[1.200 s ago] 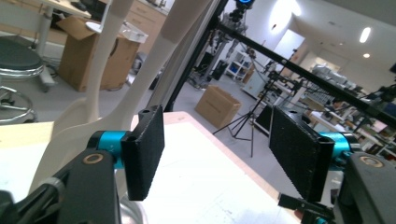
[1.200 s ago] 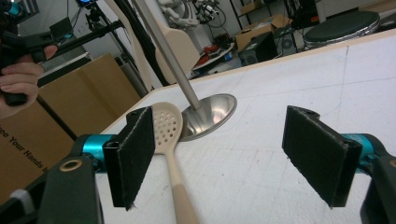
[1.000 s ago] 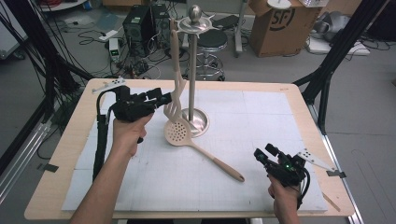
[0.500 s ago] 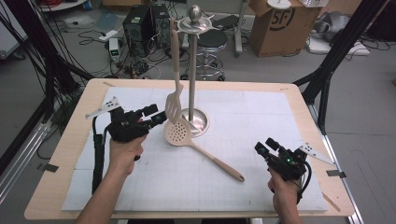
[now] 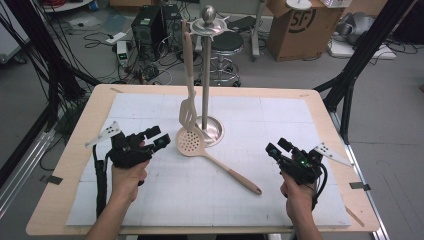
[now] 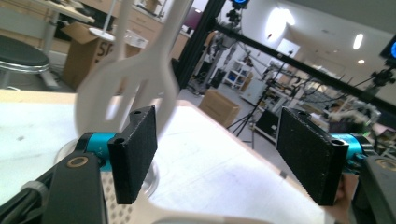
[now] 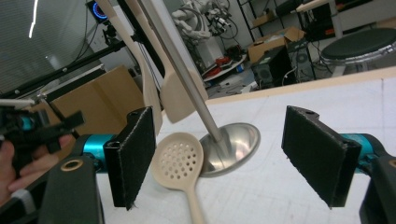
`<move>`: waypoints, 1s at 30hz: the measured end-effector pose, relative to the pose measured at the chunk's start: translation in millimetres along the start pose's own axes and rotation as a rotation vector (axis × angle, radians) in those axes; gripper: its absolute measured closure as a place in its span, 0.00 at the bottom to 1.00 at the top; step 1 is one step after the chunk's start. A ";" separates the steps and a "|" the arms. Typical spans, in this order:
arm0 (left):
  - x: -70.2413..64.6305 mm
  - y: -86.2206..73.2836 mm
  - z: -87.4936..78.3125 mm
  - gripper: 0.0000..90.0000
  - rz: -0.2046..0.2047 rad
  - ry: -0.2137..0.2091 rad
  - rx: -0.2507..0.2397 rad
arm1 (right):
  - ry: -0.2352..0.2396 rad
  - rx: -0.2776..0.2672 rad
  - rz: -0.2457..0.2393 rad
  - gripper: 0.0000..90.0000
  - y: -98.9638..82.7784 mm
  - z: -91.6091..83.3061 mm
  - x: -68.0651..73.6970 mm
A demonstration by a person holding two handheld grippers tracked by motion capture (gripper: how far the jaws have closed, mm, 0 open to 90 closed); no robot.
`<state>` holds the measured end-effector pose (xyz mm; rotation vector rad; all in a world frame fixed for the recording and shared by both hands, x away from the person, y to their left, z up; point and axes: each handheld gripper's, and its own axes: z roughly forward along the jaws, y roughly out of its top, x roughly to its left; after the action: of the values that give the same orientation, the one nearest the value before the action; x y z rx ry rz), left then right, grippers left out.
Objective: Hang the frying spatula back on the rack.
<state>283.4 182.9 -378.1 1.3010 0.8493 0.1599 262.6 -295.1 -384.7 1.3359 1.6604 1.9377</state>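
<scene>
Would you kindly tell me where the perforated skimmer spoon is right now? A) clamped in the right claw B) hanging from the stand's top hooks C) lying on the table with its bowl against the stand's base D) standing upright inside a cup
C: the skimmer spoon lies flat on the table, its perforated bowl resting against the round base of the stand, with neither claw touching it.

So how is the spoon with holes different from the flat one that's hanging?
The spoon lies flat on the table; the spatula hangs upright from the stand. The spoon's head is round with many small holes; the spatula's is flatter with long slots. Both are beige with long handles.
</scene>
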 end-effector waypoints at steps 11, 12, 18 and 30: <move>2.8 -29.6 -24.0 0.35 0.013 0.059 0.009 | 0.019 -0.013 -0.016 0.28 11.7 7.2 13.2; 2.5 -32.1 -25.8 0.35 0.011 0.058 0.014 | 0.020 -0.017 -0.017 0.28 12.7 8.2 14.4; -0.4 -37.7 -28.2 0.34 0.023 0.045 0.044 | 0.029 -0.011 -0.032 0.28 14.2 16.2 21.7; 0.2 -38.9 -30.0 0.34 0.043 0.046 0.045 | 0.029 0.001 -0.034 0.28 10.9 25.3 25.1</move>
<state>251.2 194.6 -413.4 1.3626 0.8690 0.2067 272.1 -264.7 -365.3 1.2776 1.6863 1.9463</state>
